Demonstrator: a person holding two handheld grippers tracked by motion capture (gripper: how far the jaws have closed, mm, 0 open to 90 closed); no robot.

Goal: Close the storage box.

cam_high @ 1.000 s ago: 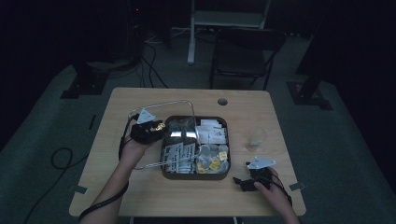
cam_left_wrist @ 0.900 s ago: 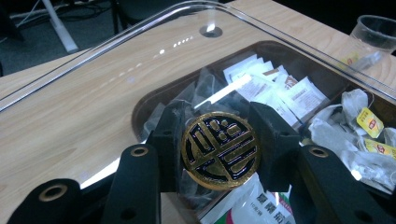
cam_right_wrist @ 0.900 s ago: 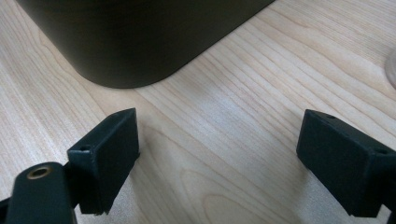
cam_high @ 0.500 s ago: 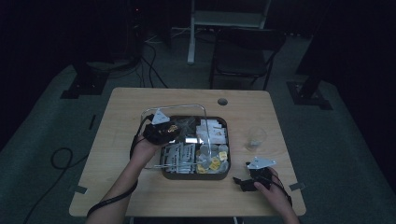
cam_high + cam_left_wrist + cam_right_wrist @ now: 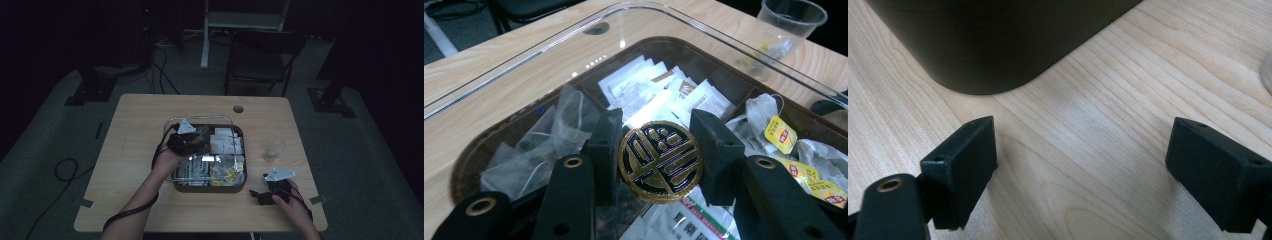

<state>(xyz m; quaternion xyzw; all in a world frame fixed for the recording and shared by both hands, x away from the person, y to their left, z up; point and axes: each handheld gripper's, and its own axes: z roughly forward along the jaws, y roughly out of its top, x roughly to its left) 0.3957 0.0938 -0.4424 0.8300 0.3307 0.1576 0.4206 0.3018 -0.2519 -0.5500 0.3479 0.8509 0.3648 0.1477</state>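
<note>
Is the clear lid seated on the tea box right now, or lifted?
Lifted. The left gripper clamps the lid's round knob, and the clear lid sits skewed off the box, its far edge over bare table.

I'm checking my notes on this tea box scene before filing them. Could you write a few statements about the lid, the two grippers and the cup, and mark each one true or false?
1. The left gripper is clamped on the round gold and black knob of the clear lid. True.
2. The right gripper grips a tea bag. False: its jaws stand open over bare table, with nothing between them.
3. Tea bags with yellow tags lie in the dark box. True.
4. The clear plastic cup stands inside the box. False: it stands on the table, to the right of the box.
</note>
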